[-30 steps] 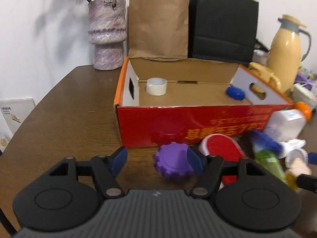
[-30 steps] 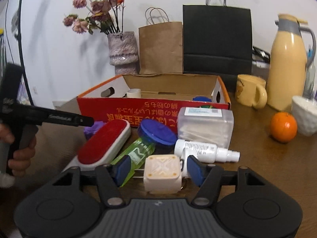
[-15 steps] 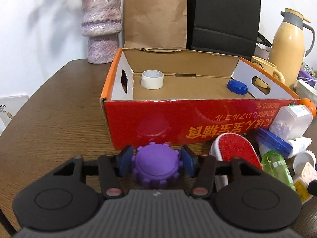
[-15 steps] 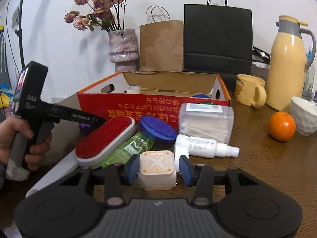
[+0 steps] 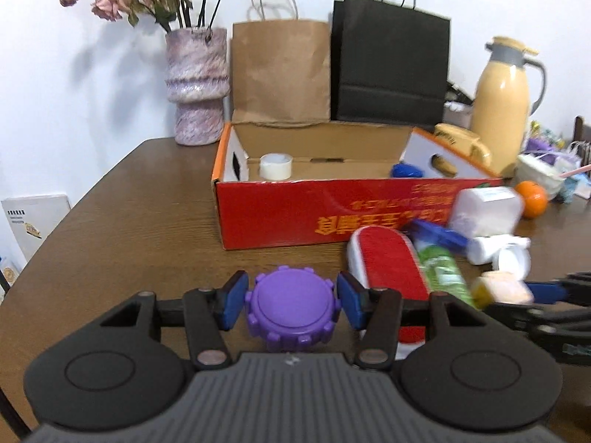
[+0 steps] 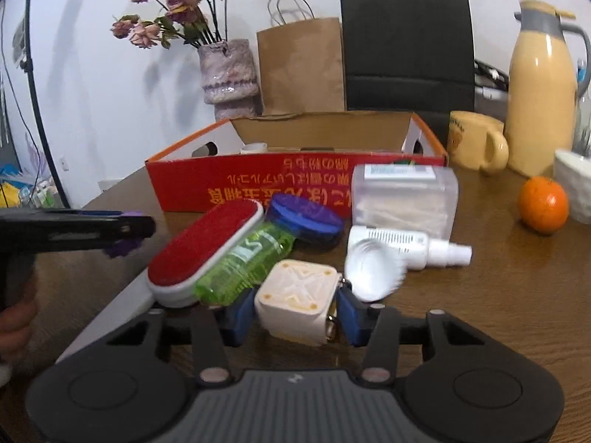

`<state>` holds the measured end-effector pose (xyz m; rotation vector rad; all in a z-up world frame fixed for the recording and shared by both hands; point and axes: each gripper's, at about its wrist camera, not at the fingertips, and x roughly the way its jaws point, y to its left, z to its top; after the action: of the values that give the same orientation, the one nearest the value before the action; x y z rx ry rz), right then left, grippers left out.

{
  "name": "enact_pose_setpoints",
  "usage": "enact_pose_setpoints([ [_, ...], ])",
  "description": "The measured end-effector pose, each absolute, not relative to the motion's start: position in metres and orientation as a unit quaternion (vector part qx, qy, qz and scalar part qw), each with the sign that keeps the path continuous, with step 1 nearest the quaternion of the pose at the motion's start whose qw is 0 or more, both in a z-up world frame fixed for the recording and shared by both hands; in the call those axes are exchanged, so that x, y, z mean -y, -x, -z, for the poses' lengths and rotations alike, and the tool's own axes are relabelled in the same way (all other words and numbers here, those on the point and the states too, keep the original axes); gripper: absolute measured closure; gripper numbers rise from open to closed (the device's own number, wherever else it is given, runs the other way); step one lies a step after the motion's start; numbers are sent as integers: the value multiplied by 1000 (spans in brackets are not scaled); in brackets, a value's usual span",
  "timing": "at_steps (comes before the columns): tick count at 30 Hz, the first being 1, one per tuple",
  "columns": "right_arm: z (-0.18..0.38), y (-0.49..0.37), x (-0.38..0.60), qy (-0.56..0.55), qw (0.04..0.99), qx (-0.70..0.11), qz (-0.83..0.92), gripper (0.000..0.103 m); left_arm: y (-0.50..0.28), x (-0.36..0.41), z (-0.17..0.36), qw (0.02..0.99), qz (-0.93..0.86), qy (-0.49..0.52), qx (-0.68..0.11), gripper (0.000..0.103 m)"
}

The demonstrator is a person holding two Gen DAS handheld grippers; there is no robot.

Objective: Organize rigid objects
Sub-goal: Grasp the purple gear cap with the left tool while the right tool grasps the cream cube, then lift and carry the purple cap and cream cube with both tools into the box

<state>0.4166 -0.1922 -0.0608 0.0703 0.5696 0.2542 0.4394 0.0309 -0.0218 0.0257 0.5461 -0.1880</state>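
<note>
My left gripper (image 5: 291, 301) is shut on a purple toothed knob (image 5: 293, 310), held in front of the red cardboard box (image 5: 295, 206). Inside the box lie a tape roll (image 5: 276, 166) and a blue cap (image 5: 406, 170). My right gripper (image 6: 295, 312) holds a cream square block (image 6: 297, 295), tilted, with both pads against its sides; its jaws are opening slightly. Just beyond the block lie a red lint brush (image 6: 207, 243), a green bottle (image 6: 247, 262), a blue lid (image 6: 303, 217), a white spray bottle (image 6: 406, 241) and a clear plastic case (image 6: 402, 195).
Behind the box stand a purple vase (image 5: 195, 85), a brown bag (image 5: 280, 70) and a black bag (image 5: 391, 66). To the right are a yellow thermos (image 6: 539, 85), a yellow mug (image 6: 476, 144), an orange (image 6: 543, 203) and a white bowl (image 6: 572, 184).
The left jaws closed on the purple knob and drew it back from the box. The right jaws closed on the cream block, which now sits tilted between them.
</note>
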Motion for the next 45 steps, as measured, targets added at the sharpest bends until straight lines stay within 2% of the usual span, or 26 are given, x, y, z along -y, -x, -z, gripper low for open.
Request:
enact_pose_setpoints([
  [8,60,-392,195,-30,952,-275,-130,56,-391,-15,6,964,104,-21,-246,49],
  [13,51,-352,201,-15,957,-265,-120,56,-358,-4,2,963,121,1,-241,49],
  [26,27,-259,233,-37,968,-216,-123,56,-264,17,-24,979,107,-21,-175,49],
  [36,-13,-233,238,-19,974,-175,-139,56,-251,9,-61,974,143,-17,-173,49],
  [45,-75,-234,254,-10,982,-120,-144,56,-248,0,-115,986,120,-31,-111,49],
])
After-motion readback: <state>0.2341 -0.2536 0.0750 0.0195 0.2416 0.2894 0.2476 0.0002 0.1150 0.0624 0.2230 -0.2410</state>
